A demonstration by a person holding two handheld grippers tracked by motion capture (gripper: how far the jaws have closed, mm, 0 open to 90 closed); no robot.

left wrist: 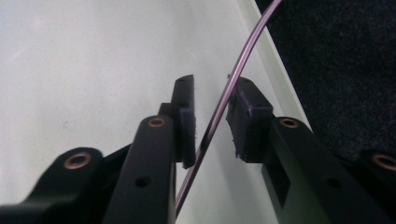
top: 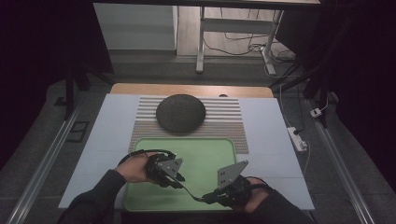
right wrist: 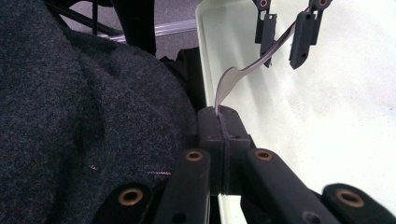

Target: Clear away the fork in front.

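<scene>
A thin metal utensil (top: 189, 190) hangs just above the near part of a light green tray (top: 205, 149). My right gripper (top: 205, 198) is shut on its wide end (right wrist: 226, 81), with the jaws pressed together (right wrist: 219, 114). Its slim handle (left wrist: 233, 88) runs between the two pads of my left gripper (left wrist: 210, 116), which stands open around it with a gap on each side. In the right gripper view the left gripper (right wrist: 280, 42) shows at the top, its fingers astride the handle (right wrist: 275, 46). Both grippers are over the tray floor (left wrist: 93, 70).
A dark round dish (top: 180, 112) lies upside down on a striped mat (top: 224, 121) beyond the tray. A pale blue cover (top: 271, 140) spreads over the table. A dark woollen sleeve (right wrist: 70, 93) lies left of the right gripper, at the tray's near rim (right wrist: 203, 56).
</scene>
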